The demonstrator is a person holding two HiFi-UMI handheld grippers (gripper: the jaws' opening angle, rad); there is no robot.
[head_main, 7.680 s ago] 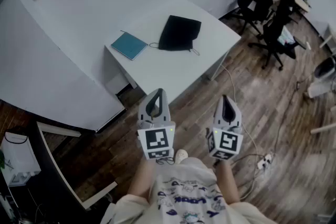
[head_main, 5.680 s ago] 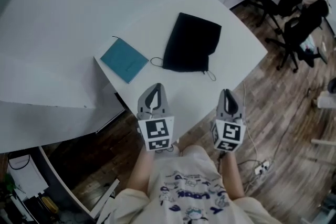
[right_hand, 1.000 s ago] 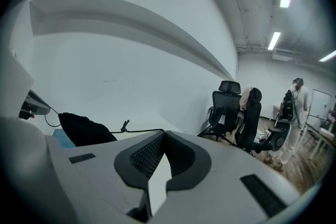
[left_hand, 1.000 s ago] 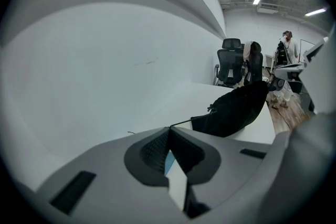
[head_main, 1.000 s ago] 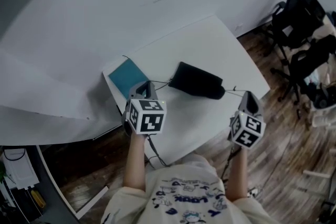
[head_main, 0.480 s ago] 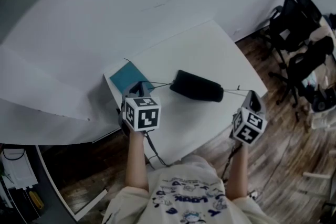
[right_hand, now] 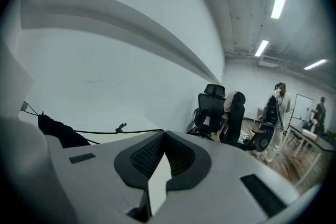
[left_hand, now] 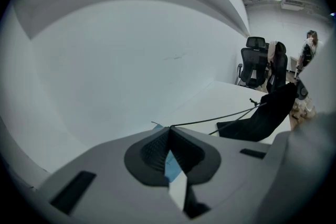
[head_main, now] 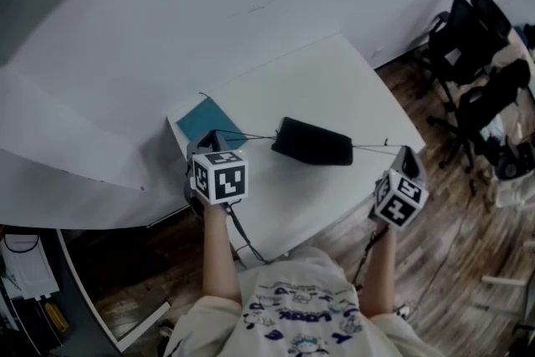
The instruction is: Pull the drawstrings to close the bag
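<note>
Pinched shut, the left gripper (left_hand: 169,127) holds the thin black left drawstring (left_hand: 220,119), which comes out right at the tips of its jaws. The right gripper (right_hand: 163,132) is pressed shut too, on the thin black right drawstring (right_hand: 105,131). The strings are so thin that the jaws have to close all the way to hold them.

The soft black cloth bag (head_main: 313,144) lies on the flat white table (head_main: 334,71), between the two grippers. One string runs out from each end of it, and each goes to the gripper on that side. Both strings look straight and tight.

The hands are held far apart, one past each end of the bag. I think that is because pulling the two strings away from each other is what squeezes the bag's mouth shut. The bag looks bunched up and narrow, so the mouth is probably nearly closed. The mouth itself does not show clearly, so I can't be sure.

A thin teal book (head_main: 203,119) lies at the table's left corner, near the left gripper. It has no part in the pull. Black office chairs (head_main: 468,29) stand off to the right, away from the bag.
</note>
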